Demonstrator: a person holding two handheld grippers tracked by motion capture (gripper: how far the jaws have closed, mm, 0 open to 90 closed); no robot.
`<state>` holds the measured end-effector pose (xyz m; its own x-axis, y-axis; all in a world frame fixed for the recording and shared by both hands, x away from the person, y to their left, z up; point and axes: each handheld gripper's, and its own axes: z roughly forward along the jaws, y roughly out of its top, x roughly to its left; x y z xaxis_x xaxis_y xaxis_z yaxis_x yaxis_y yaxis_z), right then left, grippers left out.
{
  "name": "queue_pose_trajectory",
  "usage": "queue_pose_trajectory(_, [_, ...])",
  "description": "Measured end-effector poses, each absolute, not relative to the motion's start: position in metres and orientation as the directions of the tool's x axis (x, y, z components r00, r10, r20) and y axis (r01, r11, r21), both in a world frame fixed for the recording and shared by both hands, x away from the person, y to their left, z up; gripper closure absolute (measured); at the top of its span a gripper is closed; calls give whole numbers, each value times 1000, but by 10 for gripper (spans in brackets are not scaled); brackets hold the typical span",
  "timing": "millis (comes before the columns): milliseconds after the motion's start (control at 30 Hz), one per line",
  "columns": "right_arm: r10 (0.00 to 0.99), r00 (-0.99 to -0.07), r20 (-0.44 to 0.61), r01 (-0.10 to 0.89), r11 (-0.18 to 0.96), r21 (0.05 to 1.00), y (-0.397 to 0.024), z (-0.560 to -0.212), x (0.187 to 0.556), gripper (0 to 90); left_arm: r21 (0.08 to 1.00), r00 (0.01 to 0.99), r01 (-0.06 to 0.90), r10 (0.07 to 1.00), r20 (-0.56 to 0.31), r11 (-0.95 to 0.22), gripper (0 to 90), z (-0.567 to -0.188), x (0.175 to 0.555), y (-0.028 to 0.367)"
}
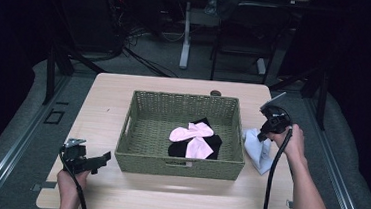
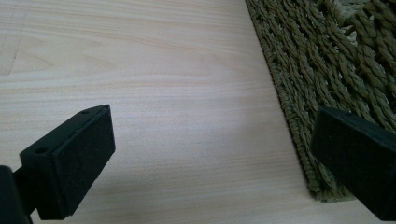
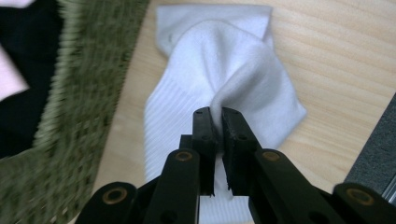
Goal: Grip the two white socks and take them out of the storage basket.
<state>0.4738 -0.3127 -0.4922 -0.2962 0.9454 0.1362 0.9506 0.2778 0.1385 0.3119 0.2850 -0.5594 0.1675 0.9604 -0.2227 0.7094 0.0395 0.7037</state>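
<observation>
Your right tongs (image 3: 217,116) were clenched on a fold of the white sock (image 3: 224,74), which lay on the desk (image 1: 166,193) just right of the wicker basket (image 1: 178,166). Your left tongs (image 2: 210,154) stood released over bare desk.

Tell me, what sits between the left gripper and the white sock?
The woven basket, holding pink socks and black socks, sits between the left gripper and white sock in the high view.

My right gripper (image 1: 266,132) pinches a sock (image 1: 258,149) just right of the basket (image 1: 178,166); my left gripper (image 1: 100,159) waits left of it.
</observation>
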Motion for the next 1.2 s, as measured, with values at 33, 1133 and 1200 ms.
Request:
queue_pose_trajectory(33, [951,-279,134,953,258,156,-313,-497,474,830,703,167,710,960,-225,41,4,-559,312,285])
queue_pose_trajectory(1133, [897,-434,84,816,351,460,-311,-463,365,0,710,184,703,958,-219,27,4,-559,312,283])
queue_pose_trajectory(1200, [899,-429,88,814,342,470,-312,-466,361,0,710,183,703,958,-219,28,4,-559,312,283])
